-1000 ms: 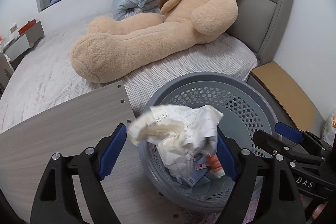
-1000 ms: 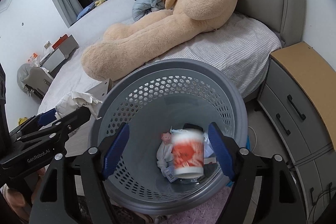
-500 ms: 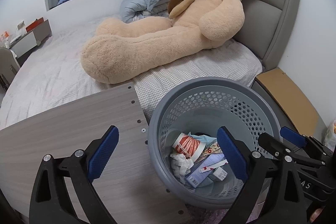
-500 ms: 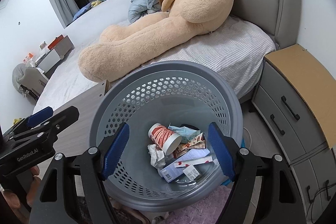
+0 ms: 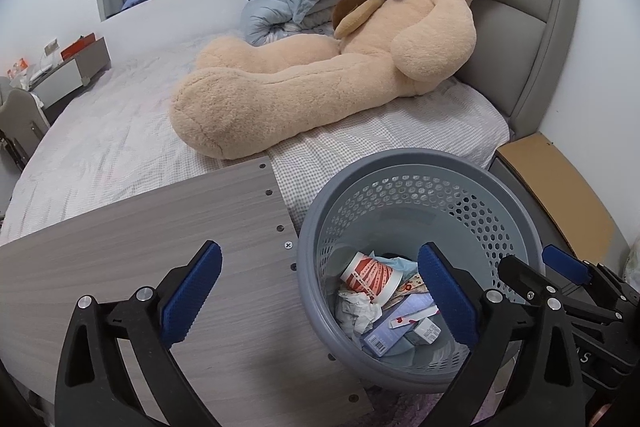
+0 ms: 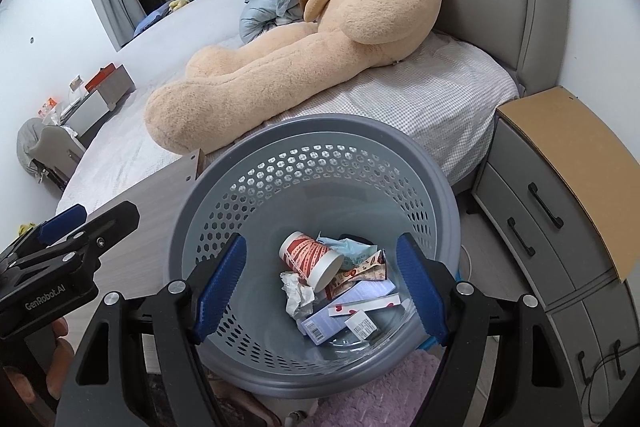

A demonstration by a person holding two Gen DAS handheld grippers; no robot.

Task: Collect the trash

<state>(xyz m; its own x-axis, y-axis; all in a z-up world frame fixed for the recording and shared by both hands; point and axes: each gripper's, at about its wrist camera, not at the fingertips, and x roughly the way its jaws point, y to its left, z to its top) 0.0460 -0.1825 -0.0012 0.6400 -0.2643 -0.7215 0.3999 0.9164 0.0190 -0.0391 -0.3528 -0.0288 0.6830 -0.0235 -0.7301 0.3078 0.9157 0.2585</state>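
Note:
A grey perforated trash basket point(image 5: 416, 167) point(image 6: 312, 135) stands beside the bed. Inside lie a red-and-white paper cup point(image 5: 370, 277) point(image 6: 310, 261), crumpled white paper point(image 5: 358, 311) point(image 6: 298, 293), a pale purple box point(image 6: 346, 309) and wrappers. My left gripper point(image 5: 320, 291) is open and empty, held above the wooden tabletop point(image 5: 140, 247) and the basket's left rim. My right gripper point(image 6: 320, 287) is open and empty, straddling the basket's near side from above.
A large beige teddy bear point(image 5: 340, 67) lies on the bed point(image 5: 100, 147) behind the basket. A grey nightstand with a brown top point(image 6: 560, 167) stands to the right. A pink rug point(image 6: 380, 399) lies under the basket.
The left gripper let go of the crumpled paper and the right let go of the cup; both now lie in the basket. The left gripper has drawn back leftward over the tabletop.

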